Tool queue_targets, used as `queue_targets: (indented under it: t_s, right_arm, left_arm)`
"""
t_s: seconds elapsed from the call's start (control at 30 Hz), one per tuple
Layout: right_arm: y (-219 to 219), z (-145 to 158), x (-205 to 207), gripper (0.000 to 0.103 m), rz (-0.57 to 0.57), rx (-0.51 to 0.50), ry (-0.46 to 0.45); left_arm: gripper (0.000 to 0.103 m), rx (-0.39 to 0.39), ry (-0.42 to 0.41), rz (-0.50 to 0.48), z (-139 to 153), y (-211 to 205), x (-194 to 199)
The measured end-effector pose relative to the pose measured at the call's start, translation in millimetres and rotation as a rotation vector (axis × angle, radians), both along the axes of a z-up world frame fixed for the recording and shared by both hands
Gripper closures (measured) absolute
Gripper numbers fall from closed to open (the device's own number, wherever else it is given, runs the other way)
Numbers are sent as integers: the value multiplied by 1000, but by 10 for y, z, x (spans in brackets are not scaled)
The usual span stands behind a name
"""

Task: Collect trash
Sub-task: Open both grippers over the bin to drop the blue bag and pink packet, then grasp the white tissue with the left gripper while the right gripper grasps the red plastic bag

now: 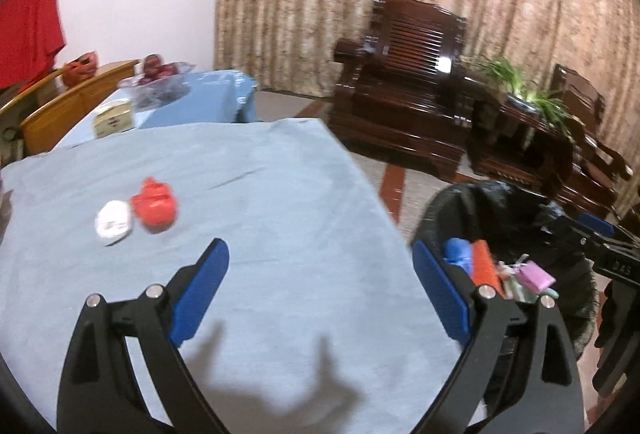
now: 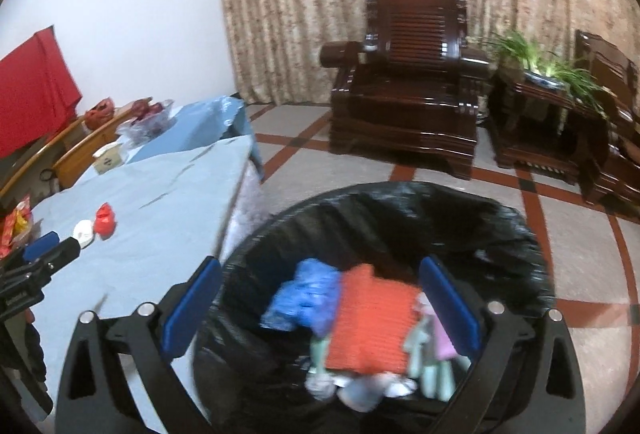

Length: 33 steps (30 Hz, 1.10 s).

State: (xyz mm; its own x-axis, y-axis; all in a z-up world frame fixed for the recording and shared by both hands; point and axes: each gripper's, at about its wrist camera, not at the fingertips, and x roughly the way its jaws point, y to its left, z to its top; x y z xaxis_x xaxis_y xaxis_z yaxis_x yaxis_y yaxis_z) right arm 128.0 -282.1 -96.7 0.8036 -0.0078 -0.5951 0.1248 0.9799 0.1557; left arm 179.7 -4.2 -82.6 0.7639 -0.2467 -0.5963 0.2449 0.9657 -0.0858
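Left wrist view: left gripper (image 1: 320, 266) spread wide, empty, over pale blue tablecloth (image 1: 280, 169). Crumpled red wrapper (image 1: 155, 206) touches crumpled white scrap (image 1: 113, 221); long axes unclear.

Right wrist view: right gripper (image 2: 320, 286) wide, empty, above black-lined round bin (image 2: 400, 209) holding orange ribbed packet (image 2: 370, 318), long axis roughly vertical in frame. Tiled floor (image 2: 580, 274).
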Motion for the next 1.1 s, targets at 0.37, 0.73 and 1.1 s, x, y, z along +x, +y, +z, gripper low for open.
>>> queue_targets:
  t_s: [0.37,0.73,1.1]
  right_arm:
    - [881,21,603,6,142,-22,-13]
    - [1804,-208,1396,6,264,-6,13]
    - [2499,-453,1982,10,341,-20,67]
  left_arm:
    - [13,22,7,184,-87,1002,247]
    - [20,72,54,302,-334,1817,716]
    - [29,69,130,321,-650,2151,1298]
